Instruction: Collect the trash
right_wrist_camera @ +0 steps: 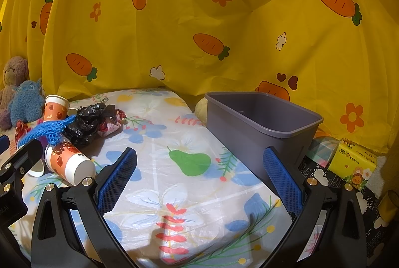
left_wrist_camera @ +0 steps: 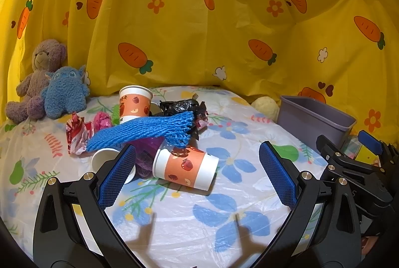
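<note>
A yellow plastic curtain printed with orange carrots (left_wrist_camera: pixel 199 18) hangs behind a surface covered in a glossy, crinkled floral plastic sheet (left_wrist_camera: pixel 189 225); you have both tools low over it, pointing slightly down. The task looks barely begun; the grey plastic rectangular bin (right_wrist_camera: pixel 259 128) seems empty as far as its interior shows, and all the trash sits in one heap well to its left. Your left gripper (left_wrist_camera: pixel 197 175) has its blue textured pads spread wide with nothing between them; your right gripper (right_wrist_camera: pixel 199 180) is equally wide and empty, hovering just in front of the bin.

In the heap, a paper cup with an orange apple-print band lying on its side (left_wrist_camera: pixel 185 169) is nearest your left tool; a second matching paper cup stands upright (left_wrist_camera: pixel 134 104) behind; a blue foam mesh sleeve (left_wrist_camera: pixel 147 132), soft and netted, drapes across the middle; a crumpled black plastic bag (left_wrist_camera: pixel 183 105) sits behind it; a crinkled red-and-white wrapper (left_wrist_camera: pixel 76 134) and a pink crumpled piece (left_wrist_camera: pixel 102 119) lie at the left; something purple sits underneath, unclear what. A brown plush bear (left_wrist_camera: pixel 37 75) and a fuzzy blue plush toy (left_wrist_camera: pixel 64 90) sit at the far left corner; I judge these are not trash.
</note>
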